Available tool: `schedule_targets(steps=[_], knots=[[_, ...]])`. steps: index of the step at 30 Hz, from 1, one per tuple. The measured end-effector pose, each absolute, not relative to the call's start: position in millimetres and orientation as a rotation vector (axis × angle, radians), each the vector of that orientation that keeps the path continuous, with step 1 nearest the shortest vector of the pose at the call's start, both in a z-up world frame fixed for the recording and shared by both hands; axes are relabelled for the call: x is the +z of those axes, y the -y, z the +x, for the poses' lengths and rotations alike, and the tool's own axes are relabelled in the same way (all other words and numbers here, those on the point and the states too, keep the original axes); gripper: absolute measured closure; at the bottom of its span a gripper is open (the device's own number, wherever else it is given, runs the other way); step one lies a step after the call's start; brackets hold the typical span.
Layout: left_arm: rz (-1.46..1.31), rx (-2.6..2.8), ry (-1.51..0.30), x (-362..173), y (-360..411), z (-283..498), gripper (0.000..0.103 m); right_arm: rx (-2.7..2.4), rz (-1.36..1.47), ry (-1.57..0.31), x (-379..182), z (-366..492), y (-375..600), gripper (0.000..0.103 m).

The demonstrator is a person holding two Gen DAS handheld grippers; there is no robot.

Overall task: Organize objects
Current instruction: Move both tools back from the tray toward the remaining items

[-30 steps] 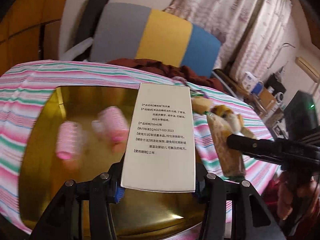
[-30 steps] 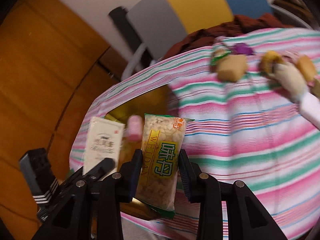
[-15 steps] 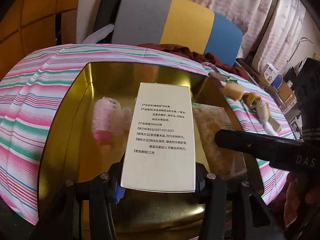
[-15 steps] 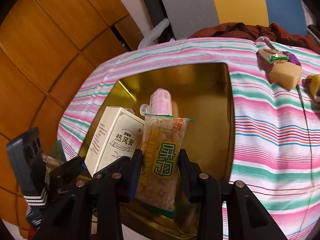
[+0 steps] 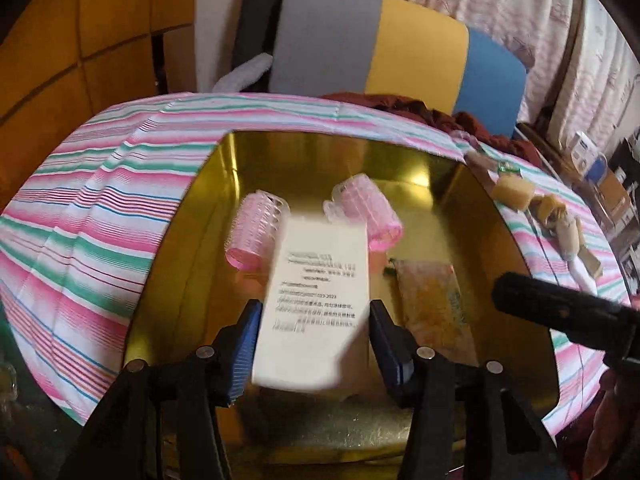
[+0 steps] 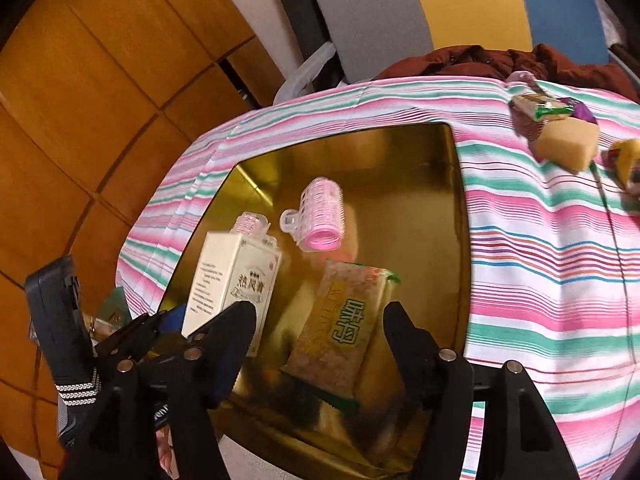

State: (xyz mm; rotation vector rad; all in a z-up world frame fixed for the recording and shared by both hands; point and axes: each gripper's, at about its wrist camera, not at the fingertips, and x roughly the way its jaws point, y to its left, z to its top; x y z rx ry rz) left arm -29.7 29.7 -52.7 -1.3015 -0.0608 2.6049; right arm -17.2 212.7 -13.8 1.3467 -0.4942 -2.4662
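A gold tray [image 5: 420, 184] lies on the striped cloth and holds two pink hair rollers [image 5: 256, 236] [image 5: 368, 212]. My left gripper [image 5: 314, 308] hangs over the tray's near side with its jaws opening. The white box with printed text [image 5: 316, 300] is between its blue pads, blurred and slipping free of them. My right gripper [image 6: 319, 312] is also opening. The snack packet [image 6: 344, 328] lies in the tray [image 6: 400, 168] between its fingers, untouched. The box [image 6: 236, 280] stands left of the packet, with one roller [image 6: 322, 216] behind and the other half hidden by the box.
A yellow sponge [image 6: 568, 144] and small wrapped snacks [image 6: 540, 108] lie on the cloth [image 6: 540, 260] right of the tray. A chair [image 5: 400, 48] with a grey, yellow and blue back and a dark red garment [image 5: 400, 104] stand behind the table. Wood panelling is on the left.
Both grippers swung over the tray and tipped downward. The right jaws opened and the packet dropped into the tray. The left jaws widened and the box slid forward out of them.
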Motion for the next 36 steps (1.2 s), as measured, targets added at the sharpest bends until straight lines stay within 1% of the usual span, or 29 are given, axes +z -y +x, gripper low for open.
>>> schedule_targets(steps=[3,5,8,12,16,23,31,36], knots=[[-1.273,2.636,0.111,-45.8,-26.1,-27.5,0.048,-2.474,1.341,0.54,-11.6,-12.3,-221.7,0.032],[-1.253,2.65,0.123,-41.6,-25.6,-25.7,0.048,-2.477,1.33,0.568,-10.0,-8.6,-227.3,0.028],[-1.206,2.661,0.151,-33.4,-26.2,-21.9,0.048,-2.497,1.315,0.605,-6.1,-1.7,-238.4,0.028],[-1.111,2.625,0.229,-22.5,-28.2,-14.7,0.048,-2.561,1.301,0.648,-1.0,11.0,-269.3,0.027],[-1.038,2.58,0.274,-14.7,-36.6,-7.3,0.048,-2.643,1.315,0.704,-0.7,24.3,-312.9,0.024],[-1.043,2.541,0.235,-17.8,-59.2,-2.1,0.047,-2.755,1.398,0.794,-12.6,43.7,-383.5,0.022],[-1.062,2.502,0.214,-19.1,-79.2,2.8,0.047,-2.808,1.489,0.784,-27.0,58.4,-424.4,0.022],[-1.025,2.456,0.148,-9.3,-103.3,10.4,0.047,-2.847,1.528,0.791,-29.0,63.4,-458.0,0.022]])
